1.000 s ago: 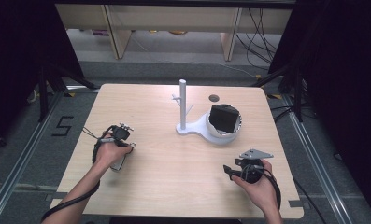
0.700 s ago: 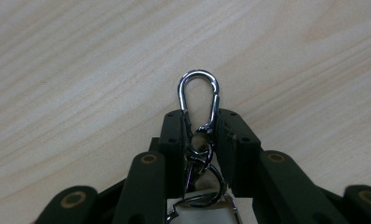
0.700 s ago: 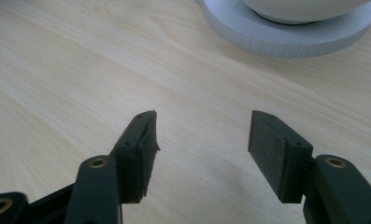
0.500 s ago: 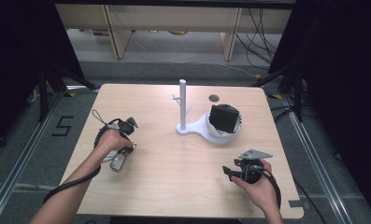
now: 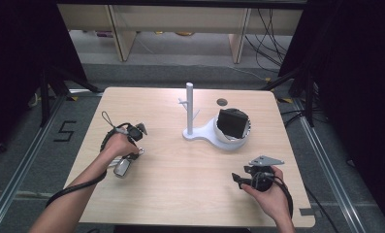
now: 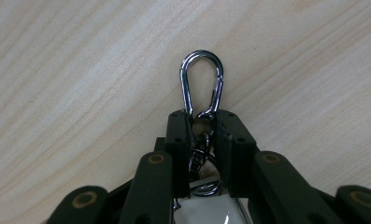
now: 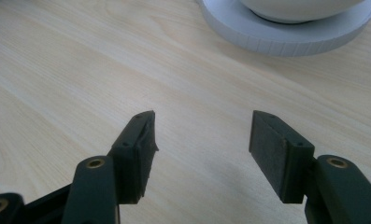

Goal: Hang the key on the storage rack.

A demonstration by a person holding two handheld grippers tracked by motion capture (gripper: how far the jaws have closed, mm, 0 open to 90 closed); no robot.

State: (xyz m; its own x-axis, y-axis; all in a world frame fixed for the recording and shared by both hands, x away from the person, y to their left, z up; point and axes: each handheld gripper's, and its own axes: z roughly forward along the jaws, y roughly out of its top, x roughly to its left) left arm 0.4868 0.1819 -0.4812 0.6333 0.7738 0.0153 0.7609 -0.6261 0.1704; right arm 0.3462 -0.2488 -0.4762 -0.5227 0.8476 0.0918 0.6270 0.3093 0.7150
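You have the keychain pinched in your left gripper at the near-left of the table, its chrome carabiner clip sticking out past the jaw tips and its silvery fob lying just below your hand in the high view. The left jaws have just been closing and now stand nearly together, pads pressing on the swivel link below the clip. That is the pick-up, by the look of it, done or all but done.

What is left, as far as the scene suggests, is the carry: the white stand with its small side pegs rises mid-table, well apart from the clip, and nothing hangs on it yet. A white bowl holding a dark box sits on the stand's base.

Your right gripper rests at the near-right, jaws wide apart over bare wood, gripping nothing, facing the rim of the stand's base.
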